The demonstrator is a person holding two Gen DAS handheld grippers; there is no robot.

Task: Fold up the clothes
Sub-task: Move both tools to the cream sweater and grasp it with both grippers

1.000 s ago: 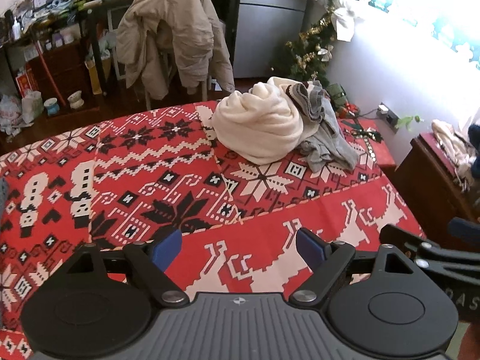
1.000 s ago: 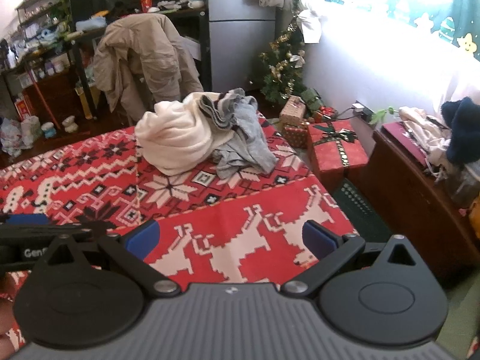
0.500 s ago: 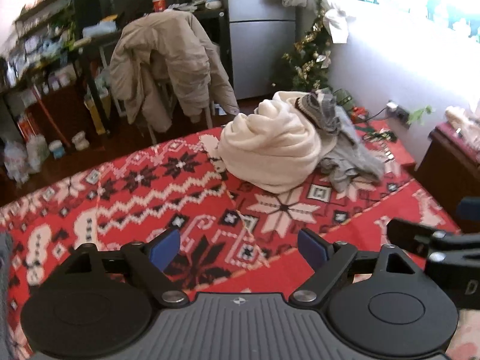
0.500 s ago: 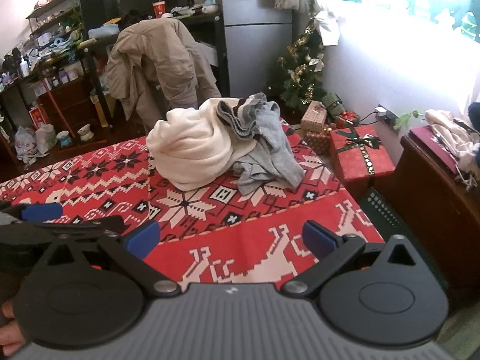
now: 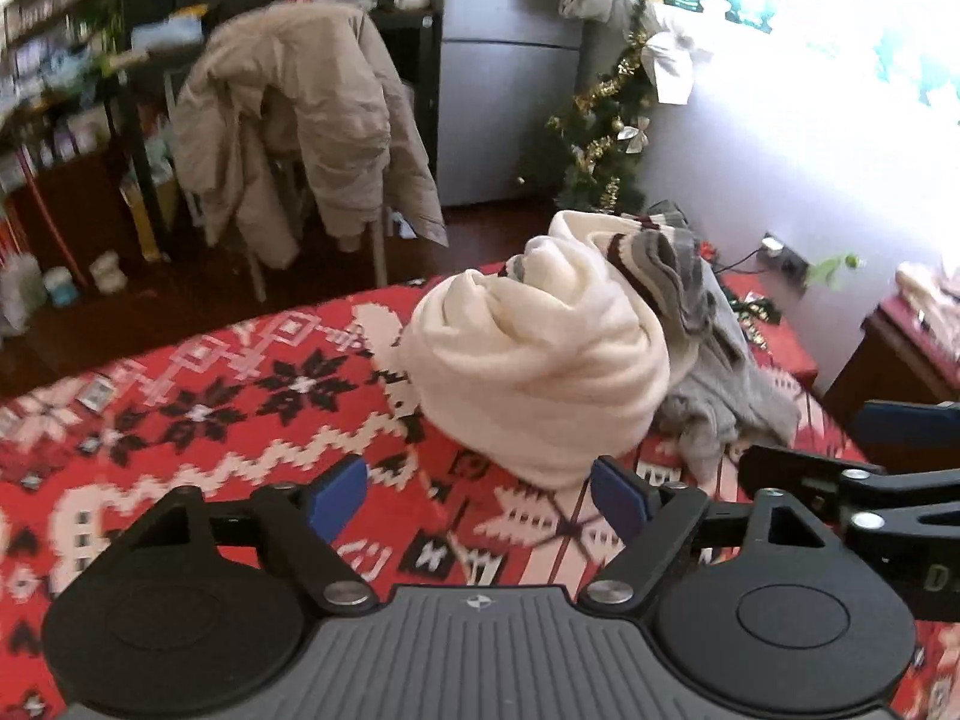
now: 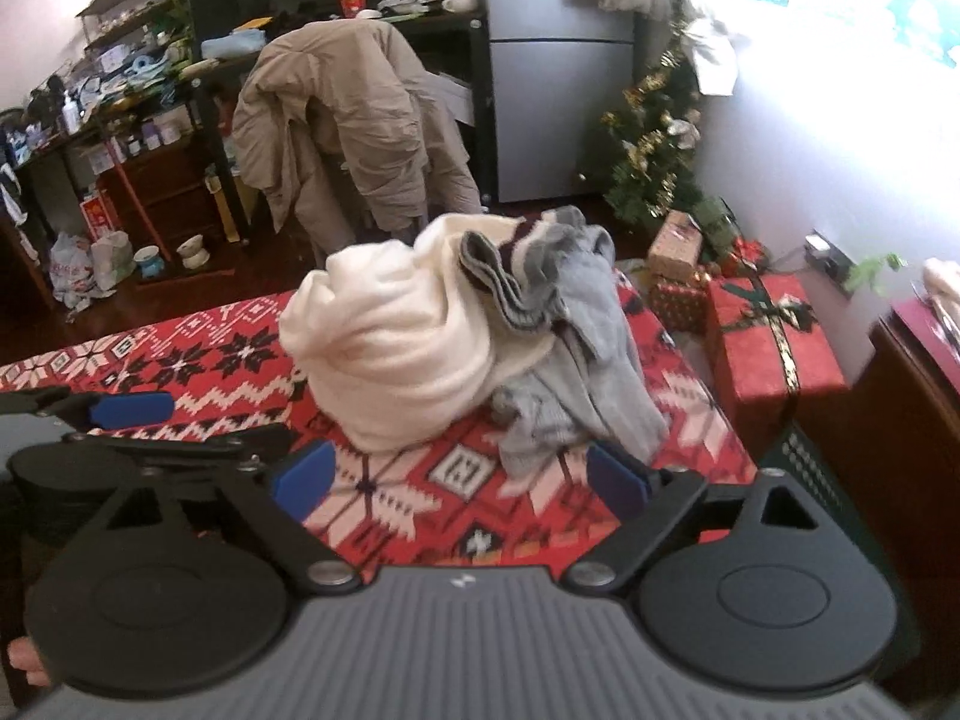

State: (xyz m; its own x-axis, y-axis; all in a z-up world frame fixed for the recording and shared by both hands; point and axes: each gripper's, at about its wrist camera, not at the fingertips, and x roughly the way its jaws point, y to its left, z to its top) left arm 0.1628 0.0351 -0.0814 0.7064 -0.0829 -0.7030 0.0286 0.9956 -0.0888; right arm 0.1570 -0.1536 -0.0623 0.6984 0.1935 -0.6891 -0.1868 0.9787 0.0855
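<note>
I have the left gripper [image 5: 477,495] spread wide, empty, over the red patterned cloth [image 5: 210,420]. The cream garment [image 5: 540,354] is bunched at 12 o'clock, just beyond its tips, not touching. My right gripper [image 6: 459,480] is also released, empty; the grey garment [image 6: 576,354] is heaped at 12 to 1 o'clock, leaning on the cream one.

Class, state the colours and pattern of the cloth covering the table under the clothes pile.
Red tablecloth with white and black snowflake motifs; right wrist view.
</note>
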